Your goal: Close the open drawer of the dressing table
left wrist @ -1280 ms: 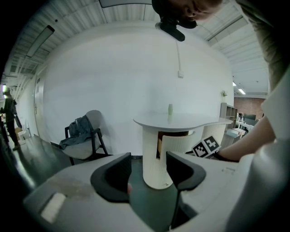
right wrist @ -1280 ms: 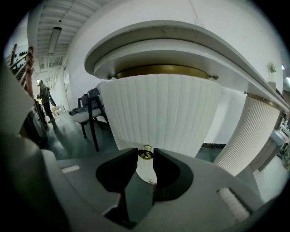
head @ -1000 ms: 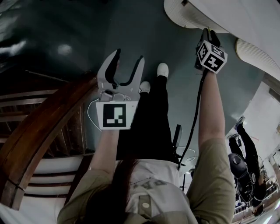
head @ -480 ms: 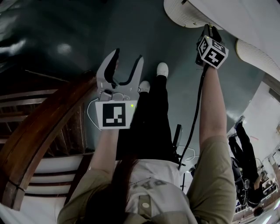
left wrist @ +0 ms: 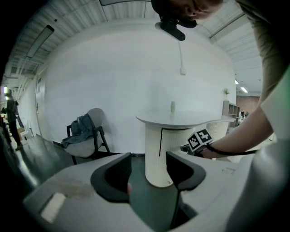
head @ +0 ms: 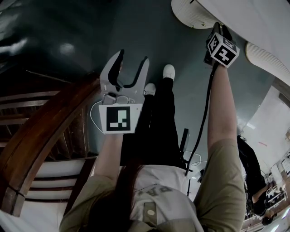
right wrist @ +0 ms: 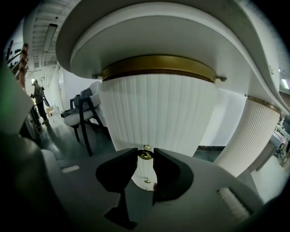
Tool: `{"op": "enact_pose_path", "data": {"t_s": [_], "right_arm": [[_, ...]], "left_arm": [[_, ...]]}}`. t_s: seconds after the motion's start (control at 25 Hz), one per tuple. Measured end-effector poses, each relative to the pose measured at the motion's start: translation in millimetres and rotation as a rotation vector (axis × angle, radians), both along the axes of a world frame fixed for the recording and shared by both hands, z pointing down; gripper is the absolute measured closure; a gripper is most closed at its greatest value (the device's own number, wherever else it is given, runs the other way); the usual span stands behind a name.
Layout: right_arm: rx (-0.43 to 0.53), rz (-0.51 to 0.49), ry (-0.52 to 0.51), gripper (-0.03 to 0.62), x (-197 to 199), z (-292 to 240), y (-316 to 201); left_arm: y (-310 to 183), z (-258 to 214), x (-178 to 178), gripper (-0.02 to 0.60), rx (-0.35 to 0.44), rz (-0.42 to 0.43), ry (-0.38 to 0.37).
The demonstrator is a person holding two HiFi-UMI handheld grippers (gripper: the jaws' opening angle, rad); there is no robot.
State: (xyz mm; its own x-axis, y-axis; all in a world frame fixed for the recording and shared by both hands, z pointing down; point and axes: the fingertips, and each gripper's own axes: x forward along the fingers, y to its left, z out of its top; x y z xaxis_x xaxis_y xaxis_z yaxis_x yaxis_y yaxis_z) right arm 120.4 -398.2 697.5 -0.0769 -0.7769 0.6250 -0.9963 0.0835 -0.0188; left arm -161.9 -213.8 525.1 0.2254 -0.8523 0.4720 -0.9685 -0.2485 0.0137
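Two right gripper (right wrist: 145,153) jaws pinch the brass knob (right wrist: 145,155), likely the only hold on the stiff drawer (right wrist: 158,115); smooth metal may slip. Left gripper (left wrist: 148,157) gapes empty.

The right gripper (head: 219,31), gripping the brass knob (right wrist: 145,155), is edging farther toward the dressing table (head: 199,13); the bystander (head: 252,172) behind is shifting position.

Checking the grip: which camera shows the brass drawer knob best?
The right gripper view: the brass knob sits close up between the jaw tips of the right gripper. The head view shows only that gripper's marker cube beside the dressing table; the left gripper view shows the table from afar, with no knob discernible.
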Motion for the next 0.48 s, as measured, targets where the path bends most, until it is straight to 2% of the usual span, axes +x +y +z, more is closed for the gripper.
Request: {"op": "enact_pose_path", "data": {"t_s": [0.48], "right_arm": [[-0.010, 0.020, -0.008, 0.487, 1.4, 2.8, -7.4]], "left_arm": [[0.9, -2.1, -3.1, 0.327, 0.004, 0.002, -0.011]]}}
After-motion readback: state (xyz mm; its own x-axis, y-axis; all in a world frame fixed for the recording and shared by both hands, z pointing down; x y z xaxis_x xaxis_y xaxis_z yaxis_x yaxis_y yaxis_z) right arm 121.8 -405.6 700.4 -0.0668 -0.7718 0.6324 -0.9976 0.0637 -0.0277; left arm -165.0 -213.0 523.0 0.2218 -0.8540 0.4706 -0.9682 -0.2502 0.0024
